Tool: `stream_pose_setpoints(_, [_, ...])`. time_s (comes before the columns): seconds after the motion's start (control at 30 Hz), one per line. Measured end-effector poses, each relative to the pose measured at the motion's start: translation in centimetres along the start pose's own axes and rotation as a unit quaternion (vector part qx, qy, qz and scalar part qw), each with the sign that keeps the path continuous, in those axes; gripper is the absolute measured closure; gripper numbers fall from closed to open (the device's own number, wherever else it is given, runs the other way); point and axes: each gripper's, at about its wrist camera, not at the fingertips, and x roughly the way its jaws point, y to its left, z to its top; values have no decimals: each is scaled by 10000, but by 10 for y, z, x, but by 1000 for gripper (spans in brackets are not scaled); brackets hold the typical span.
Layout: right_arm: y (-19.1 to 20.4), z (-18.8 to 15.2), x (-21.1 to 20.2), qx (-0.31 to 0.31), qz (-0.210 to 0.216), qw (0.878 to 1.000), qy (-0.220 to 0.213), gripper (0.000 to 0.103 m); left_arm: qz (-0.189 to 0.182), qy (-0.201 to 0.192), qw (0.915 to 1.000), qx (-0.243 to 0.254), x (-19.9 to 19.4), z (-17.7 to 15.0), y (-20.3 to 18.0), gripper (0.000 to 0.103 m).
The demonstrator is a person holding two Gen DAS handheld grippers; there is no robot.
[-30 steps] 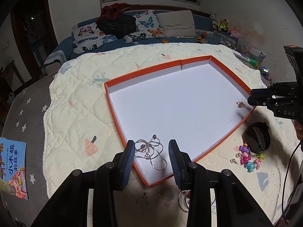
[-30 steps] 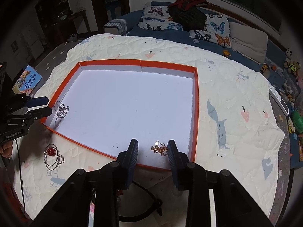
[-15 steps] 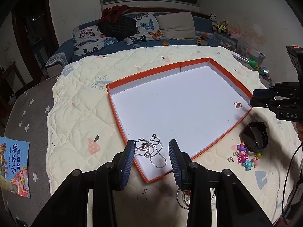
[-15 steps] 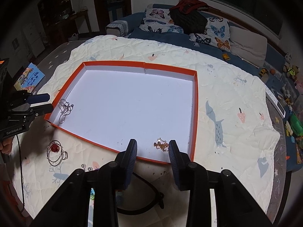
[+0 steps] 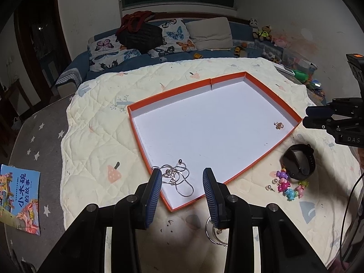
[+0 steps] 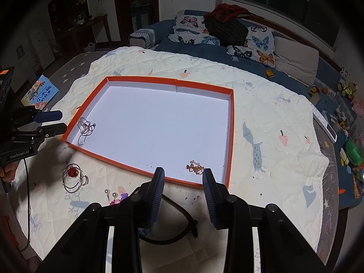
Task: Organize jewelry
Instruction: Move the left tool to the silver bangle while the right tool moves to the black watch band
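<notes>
Quilted cream bedspread (image 5: 95,132) carries a shallow orange-rimmed white tray (image 5: 227,78). Left gripper (image 5: 182,179) and right gripper (image 6: 183,178) hang above it, jaws apart, holding nothing. Inside lie a tangled silver chain necklace (image 5: 178,177) and small gold bracelet (image 6: 195,168).
</notes>
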Motion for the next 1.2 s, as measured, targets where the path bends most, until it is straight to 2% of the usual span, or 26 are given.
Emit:
stream_pose_setpoints(0.43, [4,-20,-26,-39,-88,9998,-163,65,-13,-122,9998,155,-26,-17,-13,62])
stream_pose_setpoints(0.77, [8,-46,-35,-75,-60,9999,-118,65,-119,-44,9990,420,-35,-52,-29,63])
stream_pose_setpoints(1.0, [12,-65,-32,-33,36,10000,-23,65,-486,35,9971,583,-30,-75,-42,64])
stream_pose_setpoints(1.07, [12,-68,-29,-12,58,10000,18,65,-581,80,9962,637,-24,-78,-47,69])
stream_pose_setpoints(1.2, [11,-70,-26,47,86,9999,46,65,-705,125,9952,662,-14,-77,-52,72])
